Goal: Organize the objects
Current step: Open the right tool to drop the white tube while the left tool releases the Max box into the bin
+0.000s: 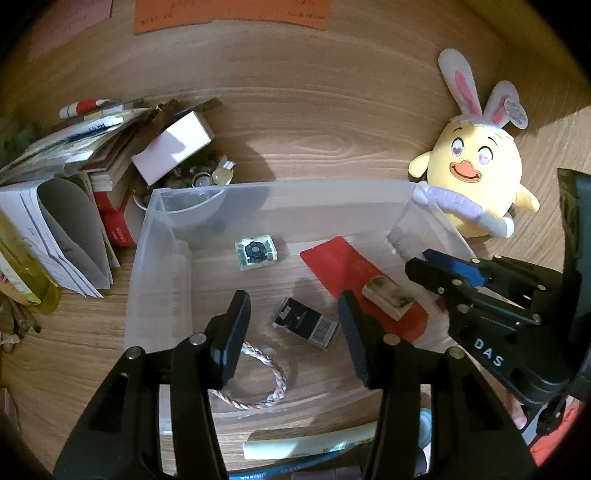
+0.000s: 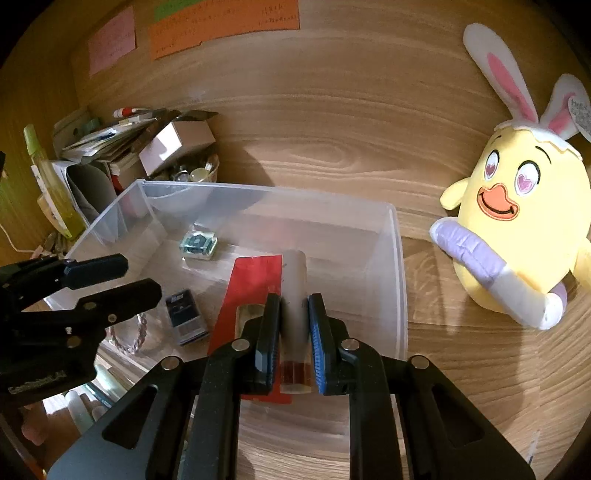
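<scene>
A clear plastic bin (image 1: 159,258) (image 2: 400,258) sits on the wooden desk. Inside lie a glass tile with a dark flower (image 1: 255,252) (image 2: 198,242), a red envelope (image 1: 334,260) (image 2: 251,280), a small black box (image 1: 304,323) (image 2: 184,314), a braided bracelet (image 1: 266,380) (image 2: 136,332) and a pale block (image 1: 388,297). My left gripper (image 1: 293,330) is open and empty above the bin. My right gripper (image 2: 293,334) (image 1: 417,264) is shut on a whitish tube with a brown cap (image 2: 294,310), held over the bin's right side.
A yellow chick plush with bunny ears (image 1: 480,173) (image 2: 528,221) stands right of the bin. A pile of books, papers and a white box (image 1: 173,144) (image 2: 177,142) crowds the left, with a yellow bottle (image 1: 22,266). Paper notes (image 2: 221,26) hang on the back wall.
</scene>
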`<state>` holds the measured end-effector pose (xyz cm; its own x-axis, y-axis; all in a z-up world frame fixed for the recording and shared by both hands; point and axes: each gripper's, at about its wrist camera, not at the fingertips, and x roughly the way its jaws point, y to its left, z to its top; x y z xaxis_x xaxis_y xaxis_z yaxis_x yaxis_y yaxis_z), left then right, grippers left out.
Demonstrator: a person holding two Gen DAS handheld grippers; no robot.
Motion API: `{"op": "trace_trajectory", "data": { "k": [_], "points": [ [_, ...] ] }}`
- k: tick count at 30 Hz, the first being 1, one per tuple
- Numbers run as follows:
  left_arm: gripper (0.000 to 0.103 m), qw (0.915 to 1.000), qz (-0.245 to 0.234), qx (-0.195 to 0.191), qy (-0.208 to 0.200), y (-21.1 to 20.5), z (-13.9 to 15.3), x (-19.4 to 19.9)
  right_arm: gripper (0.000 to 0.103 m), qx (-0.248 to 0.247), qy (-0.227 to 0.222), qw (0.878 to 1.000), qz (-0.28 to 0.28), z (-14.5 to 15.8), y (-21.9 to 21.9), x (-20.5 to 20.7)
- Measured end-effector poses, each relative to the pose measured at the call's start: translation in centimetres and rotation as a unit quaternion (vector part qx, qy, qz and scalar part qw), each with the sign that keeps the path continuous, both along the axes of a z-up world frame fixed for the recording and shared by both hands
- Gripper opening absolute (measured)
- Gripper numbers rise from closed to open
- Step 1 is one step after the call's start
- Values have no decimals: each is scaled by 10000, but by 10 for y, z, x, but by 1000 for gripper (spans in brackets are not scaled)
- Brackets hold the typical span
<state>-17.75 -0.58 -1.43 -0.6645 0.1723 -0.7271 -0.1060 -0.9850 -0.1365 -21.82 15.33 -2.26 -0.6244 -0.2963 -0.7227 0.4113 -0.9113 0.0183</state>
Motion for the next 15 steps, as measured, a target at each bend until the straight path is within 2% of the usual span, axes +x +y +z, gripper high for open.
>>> {"op": "trace_trajectory", "data": {
  "k": [5,8,11,15],
  "points": [
    [62,9997,-14,-93,234,1,12,12,14,-42,2,10000,-3,1,2,1],
    [63,9992,-31,-187,346,2,18,20,17,-68,-49,10000,26,1,2,1],
    [64,9988,-37,-250,410,2,23,28,28,-137,-3,9999,48,6,3,5],
    [73,9981,33,-327,519,-1,29,39,53,-190,236,9995,17,19,4,14]
  ]
}}
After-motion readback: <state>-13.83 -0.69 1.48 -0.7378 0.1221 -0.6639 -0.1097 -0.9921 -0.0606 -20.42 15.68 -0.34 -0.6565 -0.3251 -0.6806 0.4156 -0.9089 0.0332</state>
